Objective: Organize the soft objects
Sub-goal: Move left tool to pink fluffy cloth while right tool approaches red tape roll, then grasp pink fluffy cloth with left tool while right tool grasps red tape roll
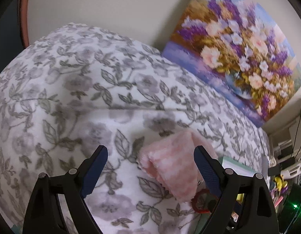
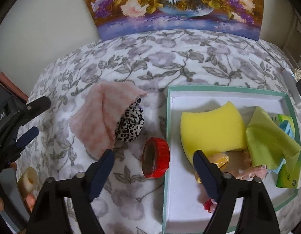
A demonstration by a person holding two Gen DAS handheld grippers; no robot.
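Observation:
A pink fuzzy cloth (image 1: 170, 167) lies crumpled on the floral bedspread (image 1: 92, 97). My left gripper (image 1: 150, 149) hangs open above it, with the cloth nearer its right finger and no pad touching it. In the right wrist view the pink cloth (image 2: 98, 117) is draped over a black-and-white leopard-print soft item (image 2: 131, 124). The right gripper (image 2: 153, 154) is open above a red tape roll (image 2: 162, 148), which no pad touches. Its right finger is over a teal-rimmed white box (image 2: 168, 136). The box holds a yellow sponge (image 2: 210, 128) and a green cloth (image 2: 267, 136). The left gripper (image 2: 36, 118) shows at the left edge.
A flower painting (image 2: 170, 5) leans on the wall behind the bed. A pale tape roll (image 2: 28, 179) lies at the lower left by a person's fingers. The box also holds a yellowish roll (image 2: 218, 159), a small red item (image 2: 209, 204) and a green tissue pack (image 2: 286, 175).

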